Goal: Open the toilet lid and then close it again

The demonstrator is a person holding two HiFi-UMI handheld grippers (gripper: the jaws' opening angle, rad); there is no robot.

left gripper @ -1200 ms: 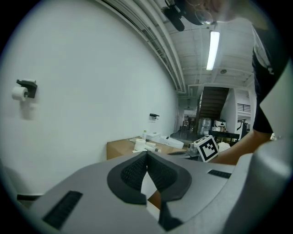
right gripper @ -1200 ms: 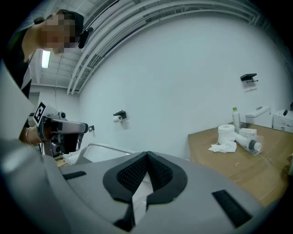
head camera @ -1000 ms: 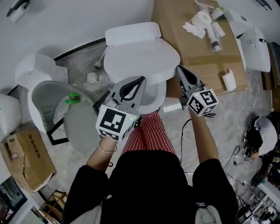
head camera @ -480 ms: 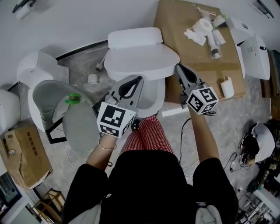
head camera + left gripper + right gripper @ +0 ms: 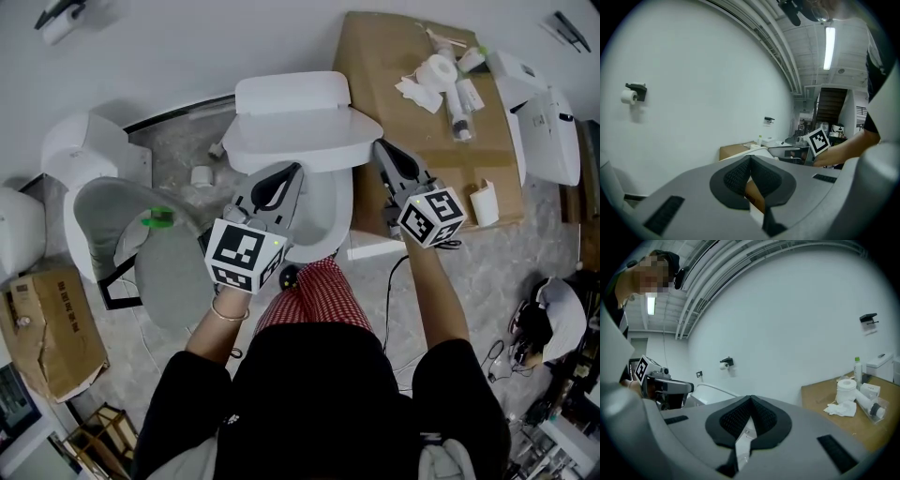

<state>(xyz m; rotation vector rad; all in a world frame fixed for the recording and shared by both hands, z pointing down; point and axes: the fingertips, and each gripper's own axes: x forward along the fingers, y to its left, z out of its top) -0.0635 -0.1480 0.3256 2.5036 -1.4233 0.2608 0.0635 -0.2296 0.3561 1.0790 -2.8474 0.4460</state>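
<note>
The white toilet (image 5: 323, 211) stands in front of me in the head view, with its tank (image 5: 291, 91) against the wall. Its lid (image 5: 300, 127) is tilted up off the bowl, which shows below its front edge. My left gripper (image 5: 298, 169) is shut, its tip at the lid's front edge over the bowl. My right gripper (image 5: 378, 145) is also shut, its tip against the lid's right edge. In the left gripper view the shut jaws (image 5: 750, 157) point at the wall, as do those in the right gripper view (image 5: 751, 398), where the lid's rim (image 5: 712, 390) curves to the left.
A cardboard box (image 5: 394, 112) right of the toilet carries a tissue roll (image 5: 436, 42) and bottles. Another toilet (image 5: 84, 150) and a grey jug with a green cap (image 5: 173, 262) stand left. White ceramic parts (image 5: 544, 112) lie far right, a small carton (image 5: 56, 333) lower left.
The lid has tipped up further towards the tank, looking shorter from above. Both grippers have moved forward and up with its edge.
</note>
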